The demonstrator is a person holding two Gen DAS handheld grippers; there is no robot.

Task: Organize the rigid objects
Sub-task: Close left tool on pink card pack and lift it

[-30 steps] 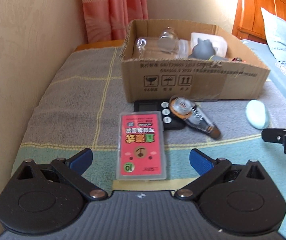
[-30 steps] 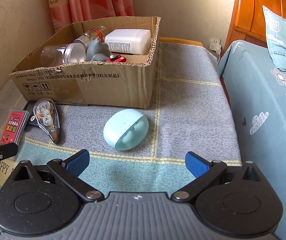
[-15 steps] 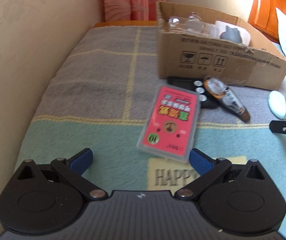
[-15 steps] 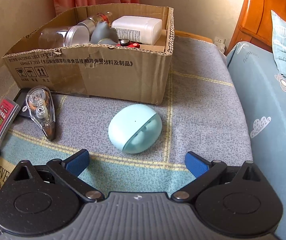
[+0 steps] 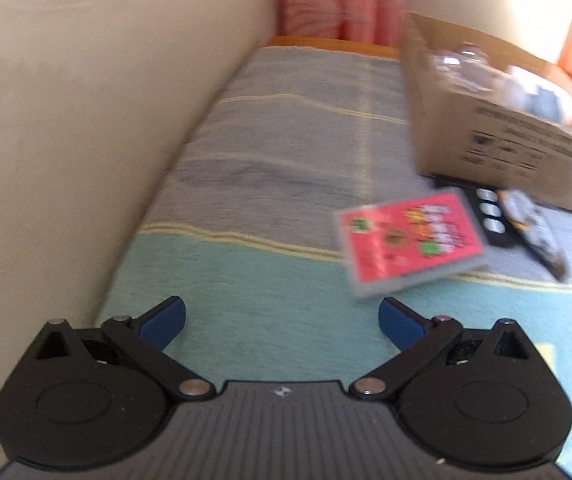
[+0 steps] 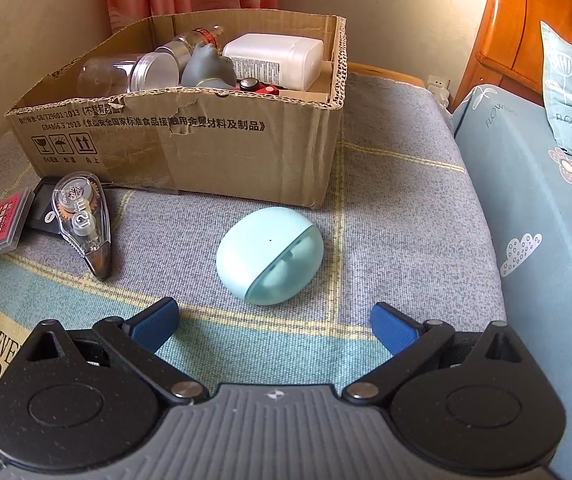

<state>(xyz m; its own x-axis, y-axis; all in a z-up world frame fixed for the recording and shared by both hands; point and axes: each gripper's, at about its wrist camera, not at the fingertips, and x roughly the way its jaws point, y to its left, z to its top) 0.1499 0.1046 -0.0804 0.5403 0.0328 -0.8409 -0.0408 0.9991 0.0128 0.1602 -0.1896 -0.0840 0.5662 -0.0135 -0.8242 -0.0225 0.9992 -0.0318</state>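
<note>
Right wrist view has my right gripper [image 6: 272, 322] spread wide and empty, lined up on the mint egg-shaped case [image 6: 270, 255], which sits on the blanket [image 6: 405, 216] just in front of the cardboard box [image 6: 214, 148]. Looks like I'm on the approach step, so next I'd ease forward until the fingers straddle it, then close. Left gripper [image 5: 282, 318] is also wide open with nothing in it, blurry, aimed toward the blanket's wall-side edge, pink card case [image 5: 409, 240] off to its right
</note>
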